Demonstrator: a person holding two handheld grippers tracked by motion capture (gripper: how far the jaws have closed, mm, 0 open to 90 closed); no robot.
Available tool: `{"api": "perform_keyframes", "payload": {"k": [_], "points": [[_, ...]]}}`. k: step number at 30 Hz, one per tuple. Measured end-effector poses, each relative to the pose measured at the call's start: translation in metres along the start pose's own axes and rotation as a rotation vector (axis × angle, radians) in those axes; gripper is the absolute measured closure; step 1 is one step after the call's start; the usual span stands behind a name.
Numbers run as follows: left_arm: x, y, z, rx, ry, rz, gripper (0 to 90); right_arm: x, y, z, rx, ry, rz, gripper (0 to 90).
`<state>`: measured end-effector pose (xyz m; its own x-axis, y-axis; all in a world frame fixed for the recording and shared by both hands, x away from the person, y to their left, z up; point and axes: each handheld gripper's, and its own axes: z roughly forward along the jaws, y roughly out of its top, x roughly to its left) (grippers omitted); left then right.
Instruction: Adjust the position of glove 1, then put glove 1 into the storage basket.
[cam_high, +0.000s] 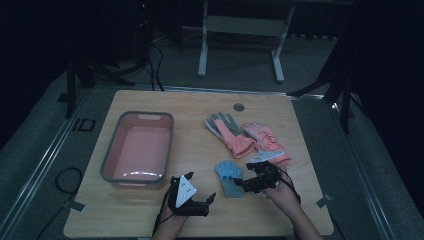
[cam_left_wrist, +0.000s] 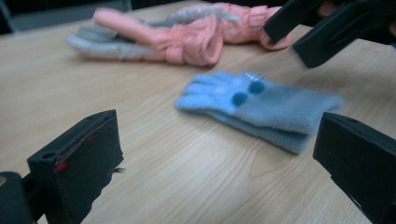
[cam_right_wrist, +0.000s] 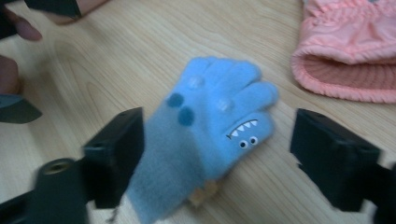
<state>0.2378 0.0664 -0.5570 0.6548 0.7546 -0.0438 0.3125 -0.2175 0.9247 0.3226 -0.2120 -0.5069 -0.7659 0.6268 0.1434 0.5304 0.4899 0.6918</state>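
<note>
At the table's near edge, the left gripper (cam_high: 212, 198) rests wide open. Just right, the right gripper (cam_high: 239, 183), jaws wide, straddles a blue glove (cam_right_wrist: 210, 126) (unpinched, flat on wood). Pink gloves (cam_high: 247, 137) lie farther back.

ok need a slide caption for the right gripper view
Open right gripper over a blue monster-face glove lying on the wooden table.

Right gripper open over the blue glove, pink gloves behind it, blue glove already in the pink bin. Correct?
Not quite. The blue glove is not in the pink bin; it lies flat on the table, beside the bin, as the high view shows. The rest holds: the right gripper is open over it, and the pink gloves lie behind.
</note>
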Motion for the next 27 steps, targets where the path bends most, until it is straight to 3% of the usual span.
{"api": "perform_keyframes", "payload": {"k": [2,4,7,8,10,11,14,15,16,17,19,22,24,27], "points": [[0.000,0.004,0.001,0.035,-0.034,-0.002,1.2,-0.006,-0.003,-0.004,-0.014,0.014,0.003,13.4],[-0.003,0.008,0.003,0.068,-0.051,0.055,1.2,-0.012,-0.006,-0.012,-0.067,0.020,0.012,14.0],[-0.008,0.012,0.006,0.065,-0.126,0.097,1.2,-0.020,-0.008,-0.022,-0.110,0.017,0.042,13.9],[-0.011,0.012,0.008,0.068,-0.147,0.128,1.2,-0.021,-0.008,-0.026,-0.120,0.020,0.063,14.3],[-0.017,0.015,0.014,0.083,-0.156,0.205,1.2,-0.026,-0.007,-0.030,-0.099,0.071,0.138,14.7],[-0.019,0.017,0.017,0.094,-0.178,0.219,1.2,-0.027,-0.006,-0.030,-0.096,0.082,0.161,14.8],[-0.026,0.023,0.026,0.103,-0.209,0.292,3.1,-0.024,-0.003,-0.027,-0.078,0.078,0.158,13.2],[-0.029,0.024,0.029,0.097,-0.200,0.325,8.9,-0.022,-0.002,-0.026,-0.085,0.082,0.160,13.1],[-0.029,0.024,0.029,0.097,-0.200,0.325,9.1,-0.022,-0.002,-0.026,-0.085,0.082,0.160,13.1],[-0.036,0.028,0.037,0.119,-0.231,0.391,9.1,-0.021,0.000,-0.024,-0.077,0.095,0.158,13.2],[-0.043,0.031,0.043,0.141,-0.254,0.472,15.7,-0.017,0.004,-0.015,-0.025,0.065,0.143,40.0],[-0.047,0.035,0.053,0.189,-0.293,0.555,24.2,-0.018,0.010,-0.004,-0.004,0.081,0.141,46.0],[-0.047,0.036,0.059,0.224,-0.332,0.581,32.8,-0.020,0.013,0.004,0.007,0.076,0.152,45.9],[-0.046,0.035,0.066,0.257,-0.345,0.610,40.0,-0.025,0.016,0.017,0.015,0.054,0.198,45.6]]}}
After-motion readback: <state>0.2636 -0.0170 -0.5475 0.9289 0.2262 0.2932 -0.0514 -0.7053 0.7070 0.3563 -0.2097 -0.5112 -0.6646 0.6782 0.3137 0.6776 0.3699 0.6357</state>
